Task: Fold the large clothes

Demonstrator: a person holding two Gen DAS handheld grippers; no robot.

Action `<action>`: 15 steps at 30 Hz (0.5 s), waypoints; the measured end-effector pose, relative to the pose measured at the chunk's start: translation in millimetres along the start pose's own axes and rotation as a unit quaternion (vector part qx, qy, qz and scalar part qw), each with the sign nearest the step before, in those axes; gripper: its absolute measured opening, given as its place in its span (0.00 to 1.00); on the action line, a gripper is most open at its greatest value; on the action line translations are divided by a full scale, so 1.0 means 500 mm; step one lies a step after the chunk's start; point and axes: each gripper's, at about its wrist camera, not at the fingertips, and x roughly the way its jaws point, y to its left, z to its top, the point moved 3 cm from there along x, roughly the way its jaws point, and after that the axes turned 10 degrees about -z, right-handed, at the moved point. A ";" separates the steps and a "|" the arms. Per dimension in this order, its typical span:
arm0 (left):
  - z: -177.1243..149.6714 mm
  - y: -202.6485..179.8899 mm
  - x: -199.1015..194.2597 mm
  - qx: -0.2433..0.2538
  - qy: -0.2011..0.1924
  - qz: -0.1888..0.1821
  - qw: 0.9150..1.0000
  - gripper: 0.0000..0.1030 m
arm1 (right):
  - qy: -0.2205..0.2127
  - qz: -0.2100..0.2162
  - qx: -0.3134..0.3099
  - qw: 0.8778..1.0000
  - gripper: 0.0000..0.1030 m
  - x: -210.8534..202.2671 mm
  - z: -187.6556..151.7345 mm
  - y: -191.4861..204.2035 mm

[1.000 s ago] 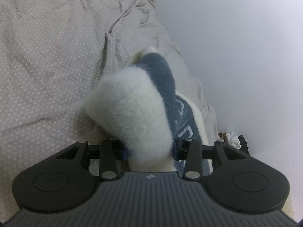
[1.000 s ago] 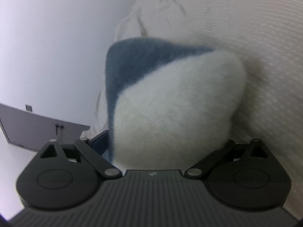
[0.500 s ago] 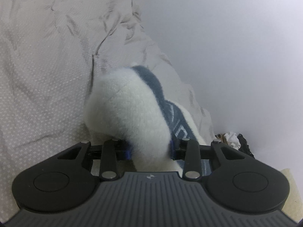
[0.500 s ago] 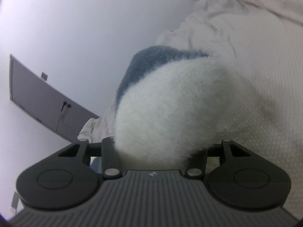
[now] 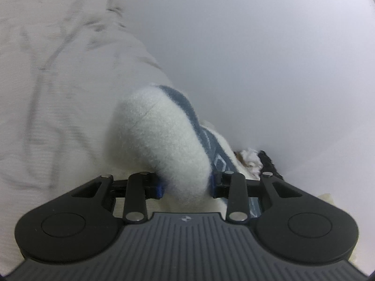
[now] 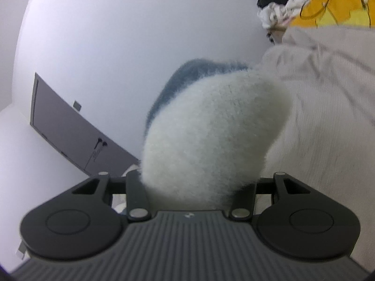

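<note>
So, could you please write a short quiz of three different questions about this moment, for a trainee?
1. True or false: the jaws of the left gripper are closed on the fluffy white and blue garment.
2. Multiple choice: what lies at the upper right of the right wrist view, beyond the beige bedsheet? A) a pile with yellow cloth B) a red bucket C) a stack of plates
3. Fill in: the right gripper holds a fold of the garment that is mostly ____ in colour, with a blue band behind.

Key: 1 true; 2 A; 3 white.
</note>
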 end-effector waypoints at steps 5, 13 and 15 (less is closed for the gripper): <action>0.012 -0.123 0.108 0.025 0.016 -0.034 0.999 0.38 | -0.027 0.003 0.007 1.000 0.50 -0.013 0.127 -0.014; -0.005 -0.241 0.329 0.048 0.031 -0.097 0.994 0.38 | -0.075 -0.007 0.009 0.997 0.50 -0.006 0.273 -0.073; -0.025 -0.249 0.382 0.058 0.039 -0.111 0.991 0.38 | -0.089 -0.009 0.012 0.996 0.50 0.001 0.294 -0.106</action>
